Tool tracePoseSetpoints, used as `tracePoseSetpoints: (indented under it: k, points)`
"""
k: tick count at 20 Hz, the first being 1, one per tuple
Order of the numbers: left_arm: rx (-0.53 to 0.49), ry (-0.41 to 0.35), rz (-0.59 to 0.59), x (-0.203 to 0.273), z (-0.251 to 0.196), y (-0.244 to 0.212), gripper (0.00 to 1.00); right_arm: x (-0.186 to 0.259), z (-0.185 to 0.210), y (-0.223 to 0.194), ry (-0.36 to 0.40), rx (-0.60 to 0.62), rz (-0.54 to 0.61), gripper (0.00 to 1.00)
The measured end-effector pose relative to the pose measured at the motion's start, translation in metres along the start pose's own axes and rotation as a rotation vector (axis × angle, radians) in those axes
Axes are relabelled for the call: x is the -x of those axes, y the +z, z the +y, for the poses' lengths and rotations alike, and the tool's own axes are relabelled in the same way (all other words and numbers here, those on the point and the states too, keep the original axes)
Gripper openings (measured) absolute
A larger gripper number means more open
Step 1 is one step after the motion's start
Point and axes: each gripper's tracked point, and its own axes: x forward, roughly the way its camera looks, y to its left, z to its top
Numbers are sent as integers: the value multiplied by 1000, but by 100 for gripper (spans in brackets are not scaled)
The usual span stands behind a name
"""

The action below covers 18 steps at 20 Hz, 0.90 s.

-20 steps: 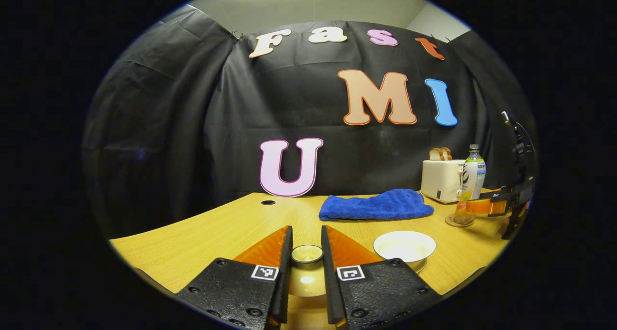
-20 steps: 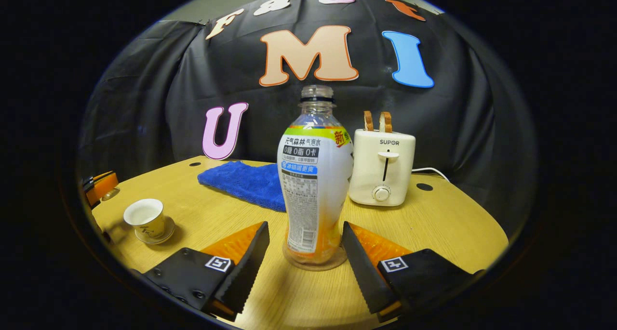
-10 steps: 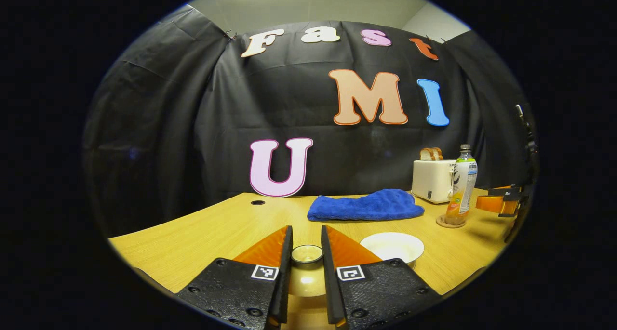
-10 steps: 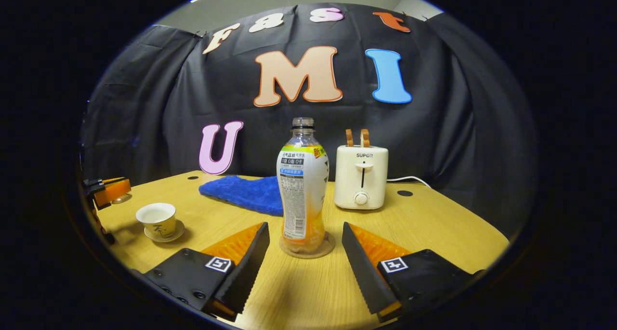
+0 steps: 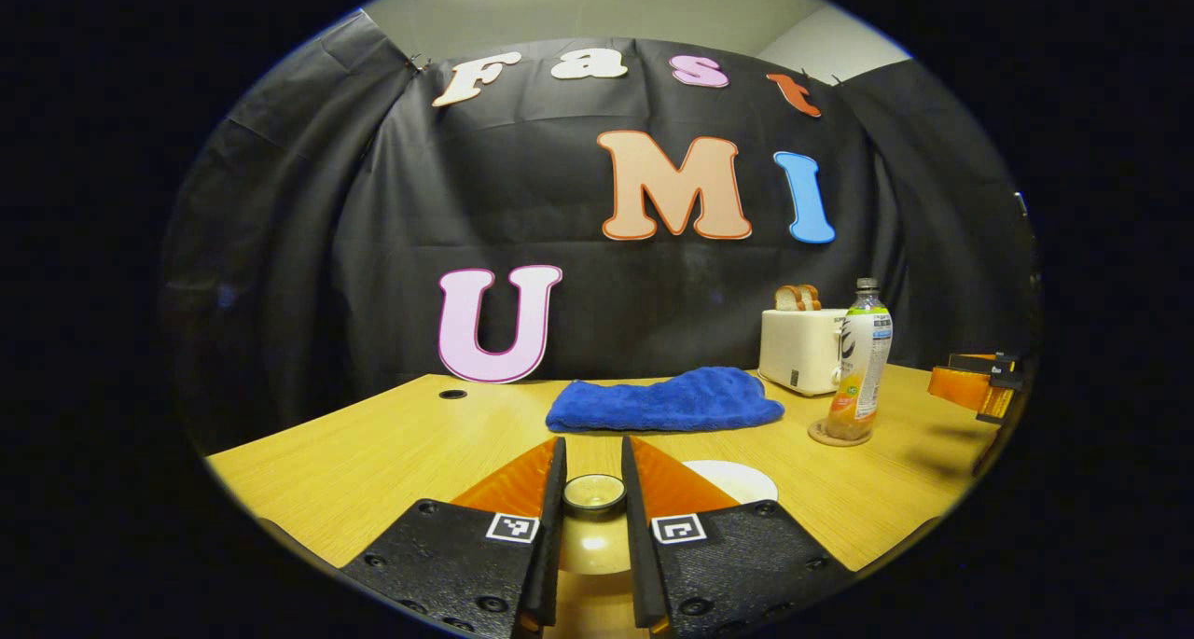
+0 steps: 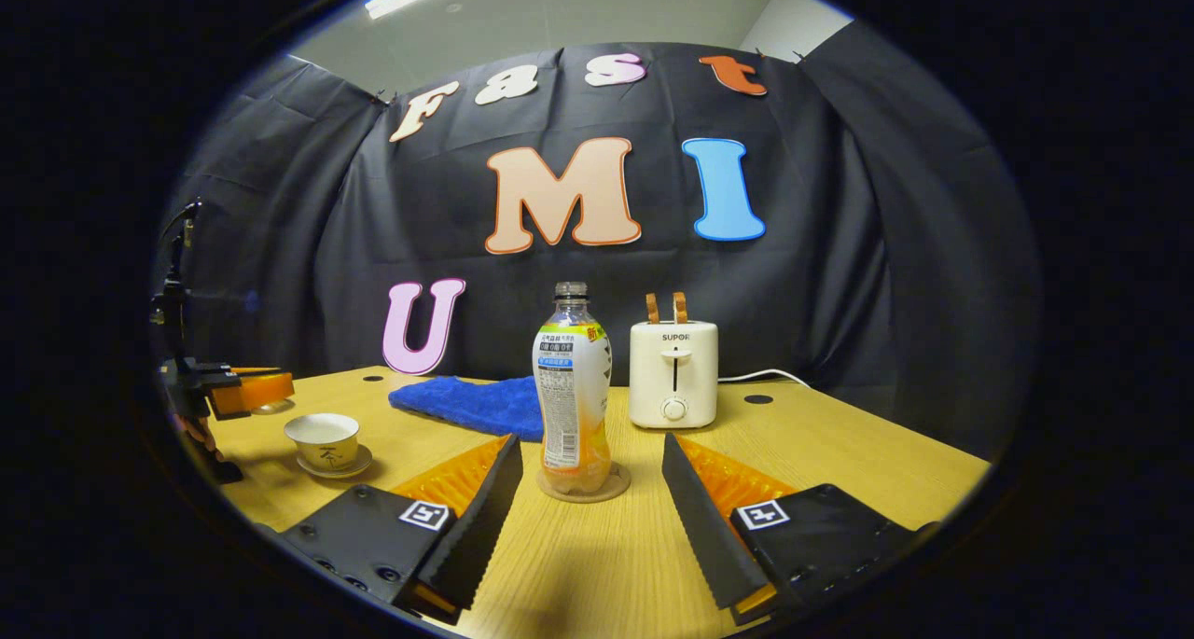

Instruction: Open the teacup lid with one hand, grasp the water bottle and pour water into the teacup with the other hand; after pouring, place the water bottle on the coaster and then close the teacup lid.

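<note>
One water bottle (image 6: 572, 387), one teacup (image 6: 323, 437), two bread slices (image 6: 665, 307).

From my remote station, 1 word reads clearly: "SUPOR", printed on the front of the toaster (image 6: 673, 387), above its slider. The water bottle (image 6: 571, 387) carries a printed wrapper, its lines too small to make out. The teacup (image 6: 323, 438) bears 1 dark brushed mark I cannot decipher. Square black-and-white code markers sit on both fingers of the left gripper (image 5: 593, 445) and the right gripper (image 6: 590, 443).
</note>
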Motion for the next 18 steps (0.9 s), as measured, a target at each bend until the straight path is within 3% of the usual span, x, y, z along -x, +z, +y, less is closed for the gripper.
tracePoseSetpoints:
  k: [12,18]
  points:
    - [-25,-267,13,-22,-65,-3,29,16,3,3,31,-2,0,95]
    - [-37,-343,45,-22,-77,-8,29,15,4,3,43,-3,1,97]
